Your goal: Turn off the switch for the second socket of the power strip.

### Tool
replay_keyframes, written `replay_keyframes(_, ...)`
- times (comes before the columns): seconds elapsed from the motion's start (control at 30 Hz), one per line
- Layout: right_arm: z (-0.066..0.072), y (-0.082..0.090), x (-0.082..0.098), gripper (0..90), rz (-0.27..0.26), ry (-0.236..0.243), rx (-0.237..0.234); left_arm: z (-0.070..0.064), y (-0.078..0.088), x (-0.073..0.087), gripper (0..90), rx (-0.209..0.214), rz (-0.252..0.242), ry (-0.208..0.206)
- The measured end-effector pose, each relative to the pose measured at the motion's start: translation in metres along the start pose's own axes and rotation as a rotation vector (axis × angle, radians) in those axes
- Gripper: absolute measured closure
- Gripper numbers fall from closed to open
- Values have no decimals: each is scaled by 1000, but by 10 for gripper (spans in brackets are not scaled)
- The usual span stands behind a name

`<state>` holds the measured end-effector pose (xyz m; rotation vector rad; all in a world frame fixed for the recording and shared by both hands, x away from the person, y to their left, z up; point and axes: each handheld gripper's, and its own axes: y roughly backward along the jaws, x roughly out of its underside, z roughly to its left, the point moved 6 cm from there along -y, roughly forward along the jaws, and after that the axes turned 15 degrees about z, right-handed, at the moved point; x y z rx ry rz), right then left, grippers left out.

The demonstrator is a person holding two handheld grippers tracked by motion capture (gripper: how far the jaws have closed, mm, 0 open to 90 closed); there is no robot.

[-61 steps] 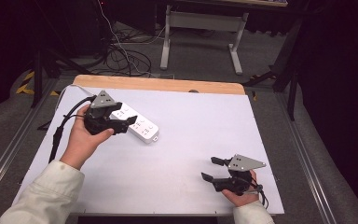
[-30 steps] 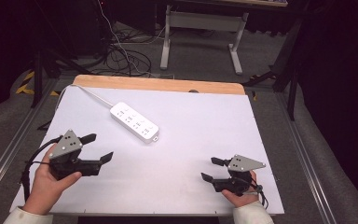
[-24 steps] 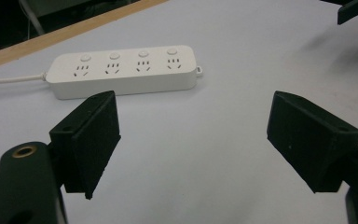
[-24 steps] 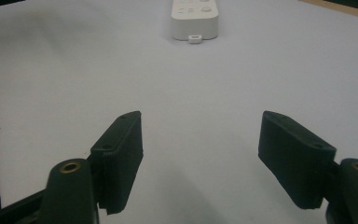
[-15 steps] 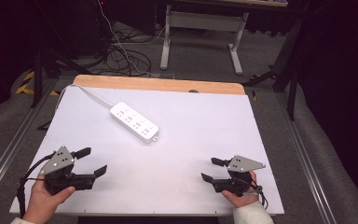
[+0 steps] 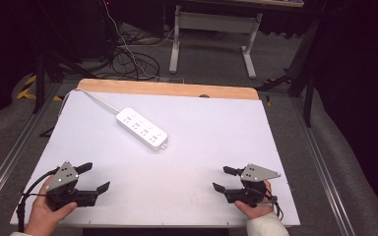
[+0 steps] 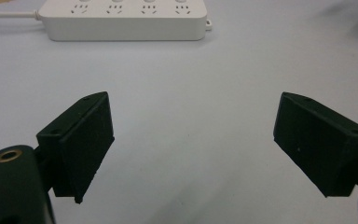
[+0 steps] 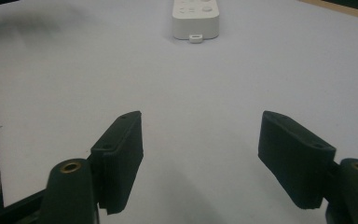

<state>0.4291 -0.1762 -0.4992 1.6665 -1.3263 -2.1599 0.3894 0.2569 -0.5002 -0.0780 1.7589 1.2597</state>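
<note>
A grey carpeted floor (image 6: 354,162) is spreading around the table, with a tangle of dark cables (image 6: 128,59) lying on it behind the far edge and one pale metal desk frame (image 6: 211,29) standing farther back in a dim room. One flat white tabletop (image 6: 216,137) with a wooden strip along its far edge is taking up the middle. One white rectangular plastic power strip (image 6: 141,129) is lying on the far-left part of the top, angled, its white cord (image 6: 86,96) running off toward the far-left corner. Two black hand-held grippers are hovering at the near edge, well apart from the strip: the left gripper (image 6: 94,178) and the right gripper (image 6: 224,178), each with jaws spread wide and holding nothing.
</note>
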Motion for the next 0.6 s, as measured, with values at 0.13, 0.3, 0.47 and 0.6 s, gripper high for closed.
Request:
replay_keyframes(0.13,0,0,0,318,1,-1,0,2,-5,6,136,-19,16,-5)
replay_keyframes(0.3,0,0,0,318,3,2,2,4,-14,8,136,23,34,6)
replay_keyframes(0.47,-1,1,1,318,2,0,1,1,-11,6,135,38,5,1)
replay_keyframes(0.6,-1,1,1,318,3,1,-1,1,-10,5,134,71,-15,18)
